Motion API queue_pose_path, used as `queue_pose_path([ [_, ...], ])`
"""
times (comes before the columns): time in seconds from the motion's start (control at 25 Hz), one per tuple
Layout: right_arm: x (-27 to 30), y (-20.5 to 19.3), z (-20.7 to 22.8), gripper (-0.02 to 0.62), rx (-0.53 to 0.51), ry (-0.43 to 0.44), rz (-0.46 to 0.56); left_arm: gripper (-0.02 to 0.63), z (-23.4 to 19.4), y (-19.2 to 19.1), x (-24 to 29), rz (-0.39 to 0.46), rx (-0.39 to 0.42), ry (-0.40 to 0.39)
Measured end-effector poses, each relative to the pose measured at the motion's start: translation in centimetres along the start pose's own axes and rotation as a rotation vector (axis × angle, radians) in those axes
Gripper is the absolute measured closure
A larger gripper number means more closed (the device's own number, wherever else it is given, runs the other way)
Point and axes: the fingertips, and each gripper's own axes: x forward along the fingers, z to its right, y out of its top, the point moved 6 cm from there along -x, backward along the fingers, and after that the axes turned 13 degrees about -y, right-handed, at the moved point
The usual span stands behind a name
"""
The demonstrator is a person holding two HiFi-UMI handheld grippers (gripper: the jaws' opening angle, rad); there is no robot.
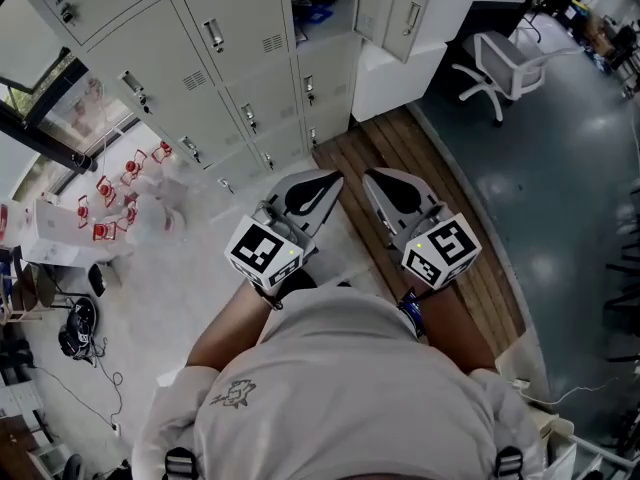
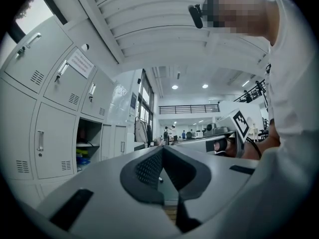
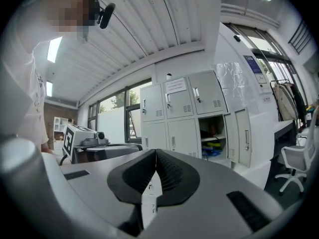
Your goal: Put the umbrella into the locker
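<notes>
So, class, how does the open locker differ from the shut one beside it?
The open locker has its door swung aside; the shut locker is closed flush. The open locker shows a shelf with coloured things; the shut locker hides its inside. Both are pale grey.

Head view looks steeply down; 2 gripper views face the shared lockers (image 1: 235, 43).

- Left gripper (image 1: 331, 179), right gripper (image 1: 371, 177): pale grey moulded shells. The inner jaw faces carry dark grey ribbed pads (image 2: 148, 169). On the shell tops behind the jaws are black rectangular slots (image 3: 244, 210).
- Behind each shell is a white cube (image 1: 263, 252) with black square markers.
- Wearer: light grey short-sleeved shirt (image 1: 340, 388) with a small printed emblem (image 1: 232, 395) and two black straps (image 1: 180, 463).
</notes>
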Motion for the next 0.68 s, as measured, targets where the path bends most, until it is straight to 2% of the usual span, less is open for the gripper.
queue_pose_path([
  [0.44,-2.0,-0.3,0.0,0.552,-0.003,0.039,0.009,0.595,2.0,0.2,-0.8,-0.009,0.009,0.074],
  [0.68,-1.9,-0.2,0.1,0.552,-0.022,0.056,0.01,0.595,2.1,0.5,-0.6,-0.017,0.017,0.077],
])
